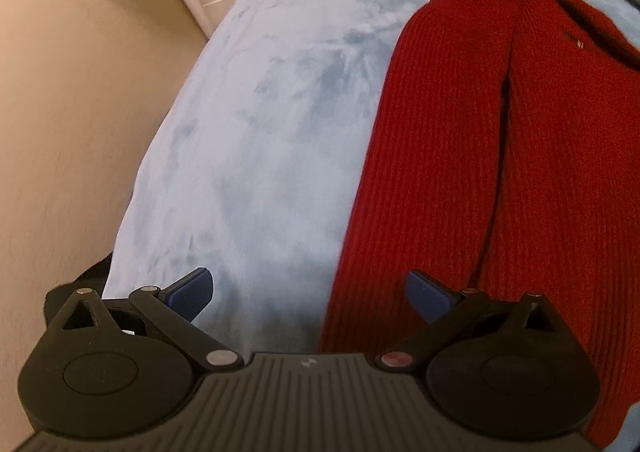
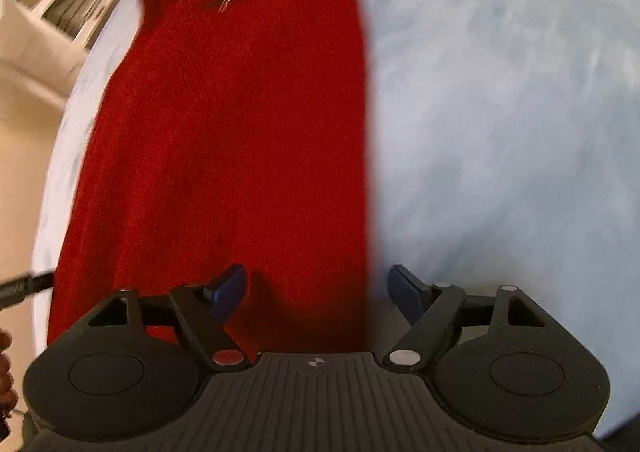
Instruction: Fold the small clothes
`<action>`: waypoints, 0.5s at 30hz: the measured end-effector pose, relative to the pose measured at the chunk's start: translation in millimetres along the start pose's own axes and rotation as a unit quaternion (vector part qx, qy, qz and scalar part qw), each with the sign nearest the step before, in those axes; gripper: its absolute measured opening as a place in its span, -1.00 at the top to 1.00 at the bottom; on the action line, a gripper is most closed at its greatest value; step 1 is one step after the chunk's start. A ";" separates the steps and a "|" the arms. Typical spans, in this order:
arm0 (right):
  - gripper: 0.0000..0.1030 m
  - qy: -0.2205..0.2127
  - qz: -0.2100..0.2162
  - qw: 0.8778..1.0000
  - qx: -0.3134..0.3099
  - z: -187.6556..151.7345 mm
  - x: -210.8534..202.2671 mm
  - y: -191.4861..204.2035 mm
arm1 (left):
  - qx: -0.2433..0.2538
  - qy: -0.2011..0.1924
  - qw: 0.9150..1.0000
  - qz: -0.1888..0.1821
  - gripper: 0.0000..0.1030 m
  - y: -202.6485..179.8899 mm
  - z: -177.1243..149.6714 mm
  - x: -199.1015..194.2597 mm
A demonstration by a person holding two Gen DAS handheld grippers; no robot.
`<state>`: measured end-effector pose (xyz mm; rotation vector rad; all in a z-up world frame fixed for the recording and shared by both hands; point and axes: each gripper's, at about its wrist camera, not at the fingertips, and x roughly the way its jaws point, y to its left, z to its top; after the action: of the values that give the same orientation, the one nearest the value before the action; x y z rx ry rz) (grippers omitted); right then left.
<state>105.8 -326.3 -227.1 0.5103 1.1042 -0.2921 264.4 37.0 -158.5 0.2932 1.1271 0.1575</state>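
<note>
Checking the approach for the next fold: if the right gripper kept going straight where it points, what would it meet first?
Probably the right edge of the red sweater, right where it borders the blue blanket; the right gripper is open, depth unclear.

No words, numbers or brand names can be read in either view. The one sign is a small round emblem, pale on dark, moulded on the ribbed black body of each gripper at bottom centre of its frame: on the left gripper (image 1: 310, 298) and on the right gripper (image 2: 318, 294); it carries no lettering. The red sweater (image 1: 500, 155) has a small tag near its neckline at the upper right of the left view, too small and blurred to read.
</note>
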 end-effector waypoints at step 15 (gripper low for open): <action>0.69 -0.123 -0.205 0.969 0.054 98.1 -92.0 -126.7 | 0.029 0.041 0.999 -0.017 -1.00 -13.1 -7.6 23.2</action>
<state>82.8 -487.9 -140.7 0.3253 0.9473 -0.7612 267.0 32.0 -185.7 0.3211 1.2191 0.1086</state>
